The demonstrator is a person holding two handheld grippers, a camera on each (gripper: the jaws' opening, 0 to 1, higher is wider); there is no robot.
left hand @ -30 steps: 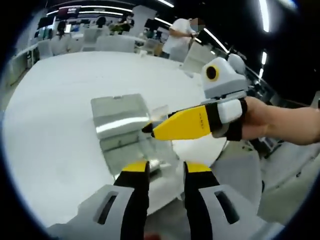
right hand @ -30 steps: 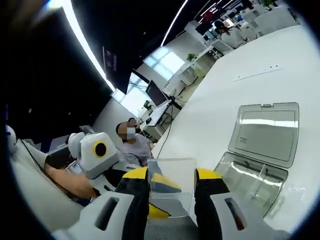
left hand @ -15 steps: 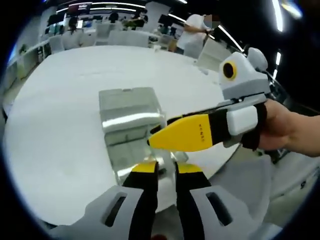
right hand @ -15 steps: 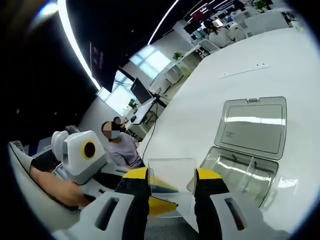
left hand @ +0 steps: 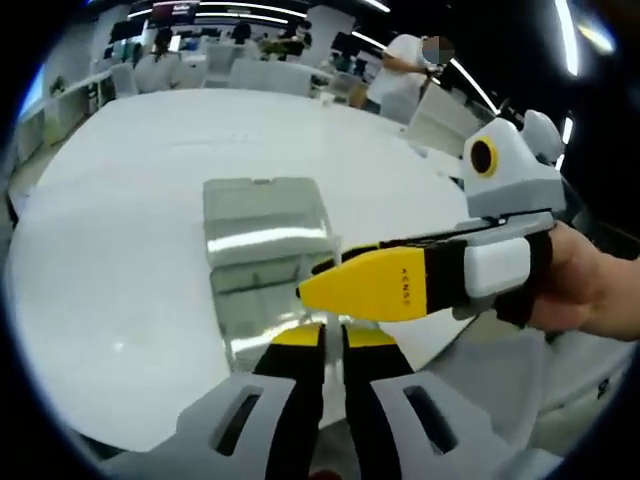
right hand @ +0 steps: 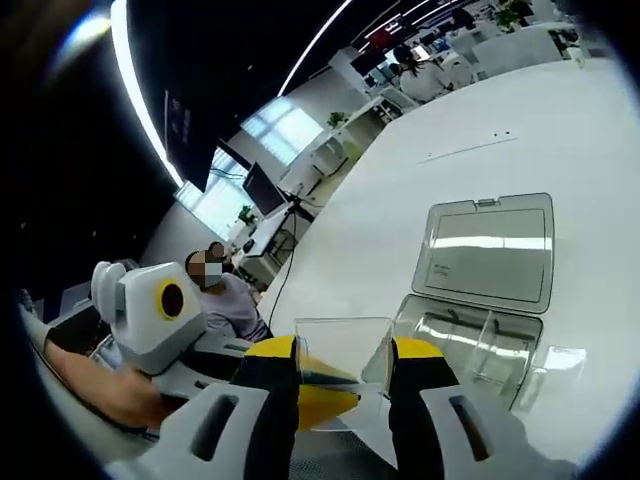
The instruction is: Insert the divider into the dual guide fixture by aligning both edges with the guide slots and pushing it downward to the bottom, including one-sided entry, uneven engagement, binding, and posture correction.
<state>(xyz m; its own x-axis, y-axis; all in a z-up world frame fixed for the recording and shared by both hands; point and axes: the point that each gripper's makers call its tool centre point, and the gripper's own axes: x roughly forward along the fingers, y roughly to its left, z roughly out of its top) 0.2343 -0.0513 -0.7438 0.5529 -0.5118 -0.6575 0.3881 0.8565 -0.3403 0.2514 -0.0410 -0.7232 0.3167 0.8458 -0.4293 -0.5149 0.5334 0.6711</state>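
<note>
right gripper view: divider (right hand: 340, 350) between tool (right hand: 340, 385) jaws

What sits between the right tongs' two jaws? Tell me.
In the right gripper view, a clear plastic divider stands between the jaws of the right tongs, and the yellow tip of the left tongs shows through it.

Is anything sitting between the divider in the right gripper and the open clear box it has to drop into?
Nothing visible does. The clear divider, held by the right gripper, sits beside the open box. The lid is swung back and bare white table lies around it.
</note>
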